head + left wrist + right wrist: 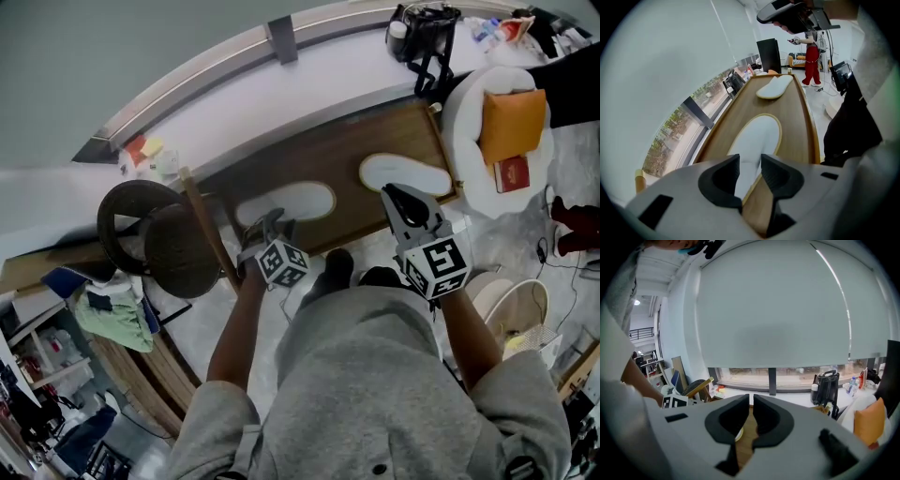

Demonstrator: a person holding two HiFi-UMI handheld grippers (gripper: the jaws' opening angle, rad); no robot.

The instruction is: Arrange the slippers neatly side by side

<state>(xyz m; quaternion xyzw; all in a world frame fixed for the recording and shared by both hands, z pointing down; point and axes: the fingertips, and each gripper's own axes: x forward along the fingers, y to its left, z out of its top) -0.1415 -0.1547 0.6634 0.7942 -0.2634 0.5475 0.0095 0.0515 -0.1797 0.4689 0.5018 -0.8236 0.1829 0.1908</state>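
2 grippers are held below the operator's grey top (375, 375), over the near side of a wooden board (375, 131). Left gripper (271, 223): jaws spread, pointing steeply down at the near end of the left slipper (291, 200). Its own view shows that end in line with the gap, with the pads not pressing on it. Right gripper (387, 190): jaws pressed almost together with nothing between them, tips just short of the right slipper (408, 172). Both slippers lie flat on the board, roughly end to end along its length and well apart.

Assessment of the step in hand: the left gripper appears to be lining up a grip. It should straddle the slipper's rim squarely and close on the edge, not on the flat middle. The slipper should then be slid low across the board toward its mate and turned on the way. A good finish has long sides parallel and just beside each other, with the ends level.

Not established: which face of either slipper is up, since only a white oval with a tan border shows. The operator's body hides the board's near edge. Further off, a black bag (427, 33) stands on the window sill (234, 84); the small items beside it are too small to identify
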